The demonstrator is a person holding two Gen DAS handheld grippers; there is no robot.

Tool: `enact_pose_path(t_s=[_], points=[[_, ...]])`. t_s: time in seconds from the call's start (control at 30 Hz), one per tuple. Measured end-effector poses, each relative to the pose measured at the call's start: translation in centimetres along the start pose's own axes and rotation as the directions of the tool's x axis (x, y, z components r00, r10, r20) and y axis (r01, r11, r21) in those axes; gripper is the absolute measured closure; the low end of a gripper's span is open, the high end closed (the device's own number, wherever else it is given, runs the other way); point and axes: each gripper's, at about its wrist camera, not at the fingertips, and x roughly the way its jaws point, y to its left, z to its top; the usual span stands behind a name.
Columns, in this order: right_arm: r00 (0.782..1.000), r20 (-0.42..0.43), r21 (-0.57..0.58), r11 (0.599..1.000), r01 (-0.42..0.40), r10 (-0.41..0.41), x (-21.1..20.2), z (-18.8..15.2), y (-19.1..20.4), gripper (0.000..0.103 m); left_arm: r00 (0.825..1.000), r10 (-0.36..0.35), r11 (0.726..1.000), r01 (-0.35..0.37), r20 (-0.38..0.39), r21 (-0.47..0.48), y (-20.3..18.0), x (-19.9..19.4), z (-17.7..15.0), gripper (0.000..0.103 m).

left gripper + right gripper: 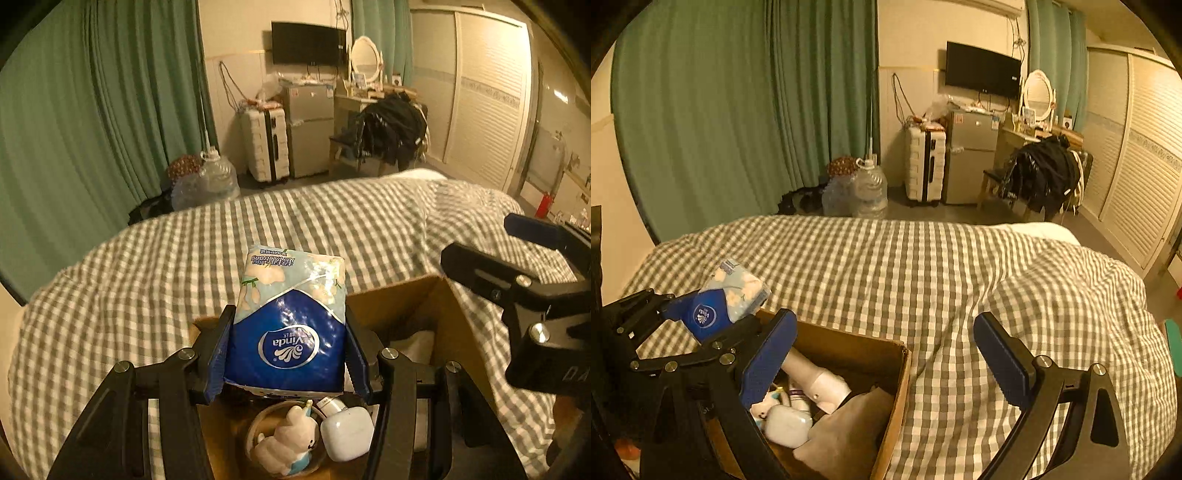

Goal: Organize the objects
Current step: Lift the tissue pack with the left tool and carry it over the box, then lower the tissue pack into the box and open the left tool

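Note:
My left gripper (288, 350) is shut on a blue and white Vinda tissue pack (290, 321) and holds it above the open cardboard box (399, 299) on the bed. The pack and left gripper also show in the right wrist view (727, 295). In the box (897, 376) lie a white earbud case (347, 430), a small white toy figure (284, 439) in a round dish, a white hair dryer (820, 380) and a beige cloth (849, 428). My right gripper (886, 358) is open and empty over the box's right edge; it also shows at the right of the left wrist view (517, 266).
The box sits on a bed with a grey checked cover (923, 266). Beyond the bed stand water jugs (868, 192), a white suitcase (925, 166), a small fridge (971, 155), a chair with black clothes (1045, 173) and green curtains (720, 110).

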Motion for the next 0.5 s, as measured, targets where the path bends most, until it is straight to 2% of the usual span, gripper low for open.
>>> enact_pose_path(t_s=[0.13,0.3,0.5], points=[[1.000,-0.031,-0.004,1.000,0.005,-0.005,1.7,-0.5,-0.5,0.006,0.998,-0.027,1.000,0.026,-0.055,-0.002,-0.4,2.0,-0.8,0.048],[0.998,-0.060,0.020,1.000,0.002,-0.001,2.7,-1.3,-1.6,0.006,0.998,-0.005,1.000,0.007,-0.070,0.025,-1.5,2.8,-1.6,0.048],[0.996,-0.086,0.038,0.999,0.007,-0.004,3.2,-2.4,-2.5,0.006,0.993,-0.017,0.999,0.021,-0.114,0.034,-1.9,4.1,-1.5,0.048]])
